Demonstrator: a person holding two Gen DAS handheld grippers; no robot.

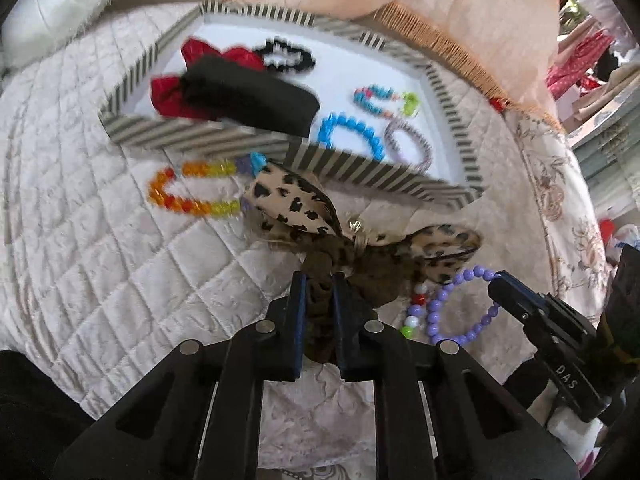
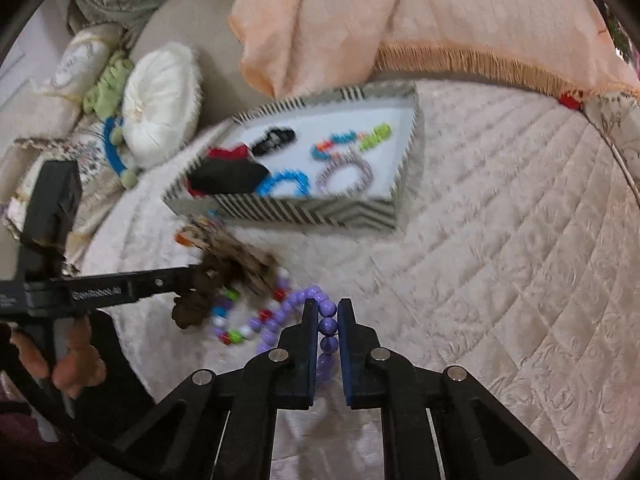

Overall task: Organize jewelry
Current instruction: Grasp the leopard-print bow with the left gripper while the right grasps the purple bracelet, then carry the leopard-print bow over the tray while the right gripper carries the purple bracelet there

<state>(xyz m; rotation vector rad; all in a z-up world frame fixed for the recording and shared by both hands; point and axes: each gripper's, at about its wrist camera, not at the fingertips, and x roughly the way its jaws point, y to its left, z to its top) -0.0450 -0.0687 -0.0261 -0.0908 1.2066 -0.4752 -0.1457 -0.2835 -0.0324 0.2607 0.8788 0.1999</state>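
left gripper (image 1: 320, 280) jaws clamped on leopard-print scrunchie (image 1: 360, 240) | right gripper (image 2: 328, 308) jaws pinching purple bead bracelet (image 2: 328, 326) | lift both clear, carry over striped tray (image 2: 280, 212), release apart

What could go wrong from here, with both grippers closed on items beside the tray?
1. The left gripper pinches only the brown end of the leopard scrunchie; its loops overlap the multicolour bead bracelet and could drag it.
2. The right gripper grips the purple bead bracelet by a few round beads; it may slip out.
3. The dangling scrunchie could snag the striped tray wall.
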